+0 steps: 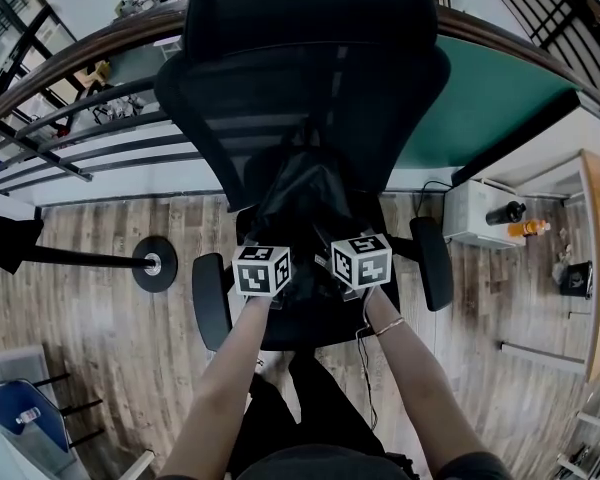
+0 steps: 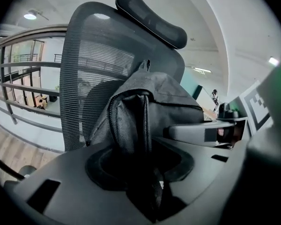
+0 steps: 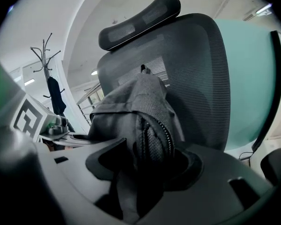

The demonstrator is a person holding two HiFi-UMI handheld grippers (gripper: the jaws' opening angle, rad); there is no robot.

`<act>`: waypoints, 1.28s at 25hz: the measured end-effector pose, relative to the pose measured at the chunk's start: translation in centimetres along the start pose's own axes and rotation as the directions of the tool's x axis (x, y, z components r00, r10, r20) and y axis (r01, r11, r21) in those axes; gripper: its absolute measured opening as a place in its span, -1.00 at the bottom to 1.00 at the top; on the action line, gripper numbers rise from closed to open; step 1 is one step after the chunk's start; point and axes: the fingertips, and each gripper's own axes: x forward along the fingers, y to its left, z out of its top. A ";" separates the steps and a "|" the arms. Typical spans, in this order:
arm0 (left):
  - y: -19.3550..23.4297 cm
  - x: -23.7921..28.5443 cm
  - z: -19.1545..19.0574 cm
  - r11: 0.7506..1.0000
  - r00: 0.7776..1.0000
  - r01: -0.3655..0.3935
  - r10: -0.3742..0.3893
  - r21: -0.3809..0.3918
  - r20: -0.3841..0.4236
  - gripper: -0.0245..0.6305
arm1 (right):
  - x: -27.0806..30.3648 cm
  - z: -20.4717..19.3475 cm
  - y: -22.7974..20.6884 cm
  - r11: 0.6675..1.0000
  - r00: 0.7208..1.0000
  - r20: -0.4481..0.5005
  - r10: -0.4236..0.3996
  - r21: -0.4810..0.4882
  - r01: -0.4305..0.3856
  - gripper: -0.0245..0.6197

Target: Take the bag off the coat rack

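Note:
A black fabric bag (image 1: 300,193) rests on the seat of a black mesh office chair (image 1: 310,88), leaning against its backrest. Both grippers are at the bag's near side. My left gripper (image 1: 268,240) stands open, and a fold of the bag (image 2: 154,97) runs between its jaws with dark gaps on either side (image 2: 140,165). My right gripper (image 1: 352,236) is open too, with the bag's zippered edge (image 3: 152,139) lying loose between its jaws (image 3: 145,165). The coat rack (image 3: 46,55) stands off to the left with a dark garment (image 3: 55,95) on it; its round base (image 1: 153,264) is on the floor.
The chair's armrests (image 1: 432,260) flank the grippers. A teal desk (image 1: 490,88) lies behind the chair, and a railing (image 1: 70,138) runs at the back left. A white unit (image 1: 477,213) with bottles stands to the right. A blue chair (image 1: 18,413) is at the lower left.

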 end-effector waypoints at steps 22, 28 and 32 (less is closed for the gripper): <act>-1.6 -8.2 0.8 1.000 0.991 -0.017 0.018 -0.006 0.132 -0.31 | -8.8 -0.6 0.5 0.992 0.986 0.116 -0.120 0.050 0.115 -0.10; -2.6 -11.1 0.4 1.000 0.987 -0.029 0.027 0.012 0.159 -0.35 | -11.9 -0.4 2.8 0.993 0.979 0.166 -0.115 0.051 0.108 -0.13; -3.3 -13.3 0.5 0.999 0.981 -0.033 0.028 0.024 0.190 -0.45 | -14.1 0.0 4.6 0.995 0.975 0.201 -0.094 0.042 0.087 -0.23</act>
